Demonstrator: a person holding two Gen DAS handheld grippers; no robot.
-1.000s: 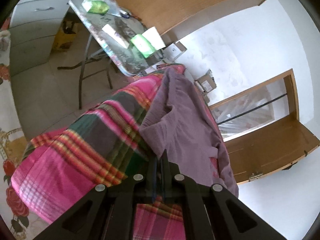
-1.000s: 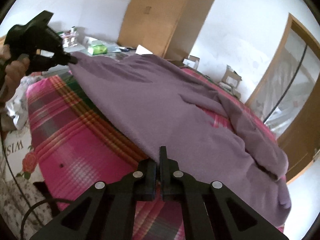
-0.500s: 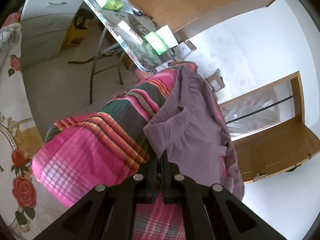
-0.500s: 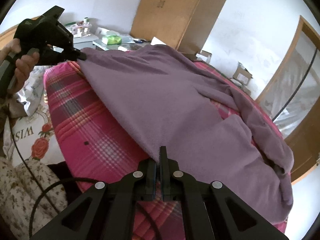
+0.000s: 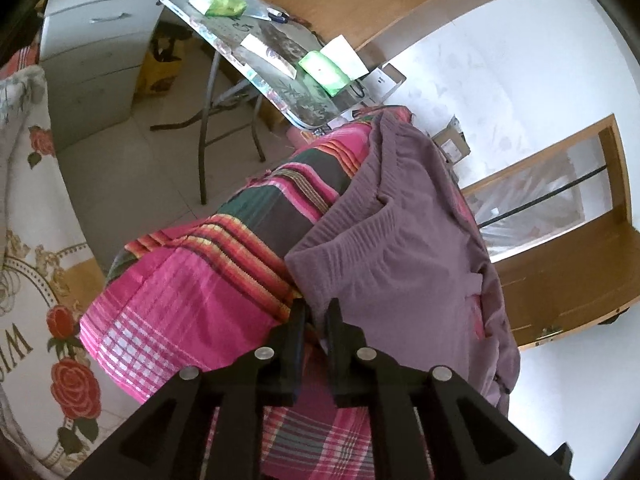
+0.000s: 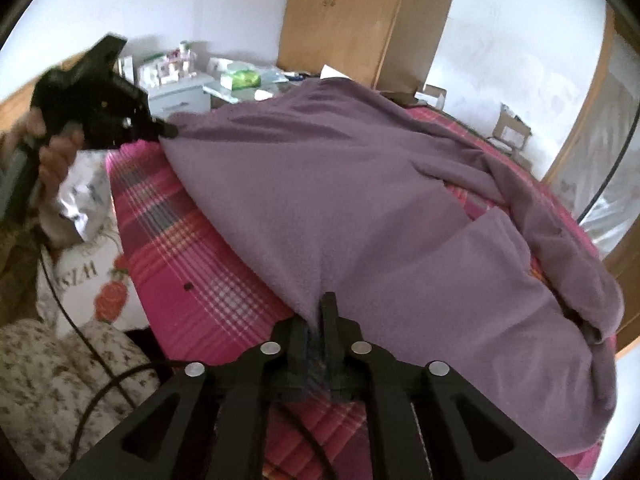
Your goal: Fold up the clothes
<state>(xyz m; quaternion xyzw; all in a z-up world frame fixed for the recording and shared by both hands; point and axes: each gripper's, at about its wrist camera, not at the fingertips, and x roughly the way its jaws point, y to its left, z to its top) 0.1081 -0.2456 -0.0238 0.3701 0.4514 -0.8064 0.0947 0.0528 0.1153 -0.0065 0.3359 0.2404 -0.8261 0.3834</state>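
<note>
Since a second ago both grippers are tipping further down toward the bed, and their jaws, then pressed tight together, are now parting. The left gripper (image 5: 316, 312) is opening with a clear gap showing between its black fingers; the near corner of the purple garment (image 5: 400, 248) is lying just at the fingertips, and the pads are no longer pinching it. In the right wrist view the same left gripper (image 6: 170, 132) is reaching in from the left, its tip touching the far left corner of the garment (image 6: 360, 208), with a hand (image 6: 56, 152) wrapping around its handle. The right gripper (image 6: 316, 316) is also opening, and a fold of the garment's near edge is sitting between its fingers, though whether the pads are still pressing on it is hard to tell. The garment is lying spread across a pink plaid bedspread (image 6: 192, 248), its ribbed hem facing the left gripper and its far end bunching near the right edge of the bed. Beyond the bed a folding table (image 5: 256, 72) is carrying green packets (image 5: 324, 72), and a wooden wardrobe (image 6: 360, 20) is standing against the far wall.
</note>
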